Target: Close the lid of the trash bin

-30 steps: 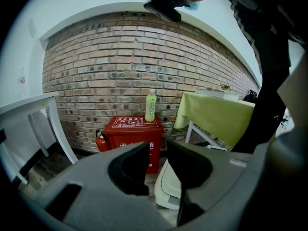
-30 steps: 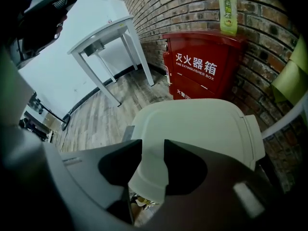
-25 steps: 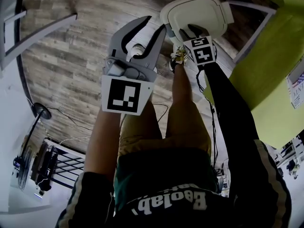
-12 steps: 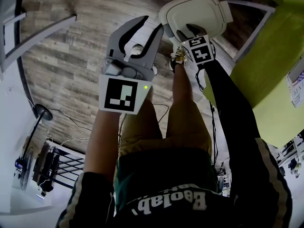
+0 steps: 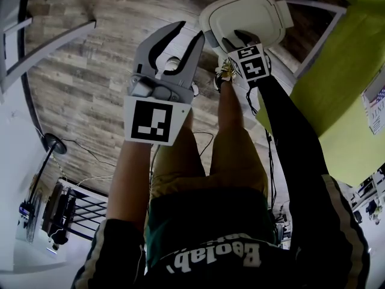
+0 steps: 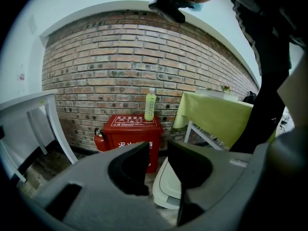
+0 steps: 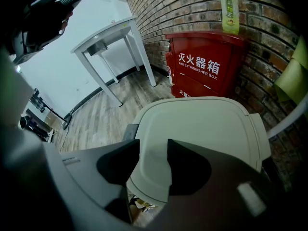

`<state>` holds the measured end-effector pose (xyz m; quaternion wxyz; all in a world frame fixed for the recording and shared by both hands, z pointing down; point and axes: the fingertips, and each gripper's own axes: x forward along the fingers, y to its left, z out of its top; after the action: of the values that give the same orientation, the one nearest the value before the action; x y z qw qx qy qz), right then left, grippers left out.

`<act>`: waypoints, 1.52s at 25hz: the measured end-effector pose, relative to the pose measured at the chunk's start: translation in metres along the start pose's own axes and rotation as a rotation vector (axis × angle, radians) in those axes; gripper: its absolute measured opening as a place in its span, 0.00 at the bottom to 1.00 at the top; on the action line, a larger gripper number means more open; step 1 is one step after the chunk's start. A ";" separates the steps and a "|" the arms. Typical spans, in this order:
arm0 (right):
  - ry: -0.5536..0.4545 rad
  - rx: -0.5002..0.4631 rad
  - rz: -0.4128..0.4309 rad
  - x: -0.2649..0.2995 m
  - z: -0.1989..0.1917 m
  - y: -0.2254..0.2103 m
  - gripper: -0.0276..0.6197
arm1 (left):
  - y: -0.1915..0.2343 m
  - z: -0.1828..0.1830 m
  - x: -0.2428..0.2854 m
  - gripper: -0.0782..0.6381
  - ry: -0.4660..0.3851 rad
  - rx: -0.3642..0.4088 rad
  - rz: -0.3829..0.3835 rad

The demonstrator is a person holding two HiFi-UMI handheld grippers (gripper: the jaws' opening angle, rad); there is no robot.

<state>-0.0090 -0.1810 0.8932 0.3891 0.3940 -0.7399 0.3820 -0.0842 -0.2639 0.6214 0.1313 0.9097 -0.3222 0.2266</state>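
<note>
Even indoor light, soft shadows, strong fisheye bending, dark vignetted corners, near parts blurred

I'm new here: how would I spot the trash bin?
Find the brick wall, then the red box against it. The bin stands in front of that box, beside the green-clothed table: the only low, off-white thing with a rounded lid.
</note>
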 end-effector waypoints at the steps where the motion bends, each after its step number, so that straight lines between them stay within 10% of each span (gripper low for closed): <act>1: 0.000 -0.001 -0.001 0.000 0.000 0.000 0.34 | 0.000 0.000 0.000 0.28 0.000 0.002 -0.001; 15: -0.062 0.015 -0.011 -0.029 0.022 -0.002 0.30 | -0.002 0.014 -0.014 0.28 -0.010 0.015 0.028; 38: -0.489 -0.021 -0.077 -0.315 0.178 0.013 0.30 | -0.016 0.182 -0.078 0.26 -0.112 0.038 0.183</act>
<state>0.0526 -0.2407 0.5417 0.2167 0.4986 -0.8004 0.2526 -0.0682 -0.2809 0.4244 0.0746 0.8901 -0.4063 0.1925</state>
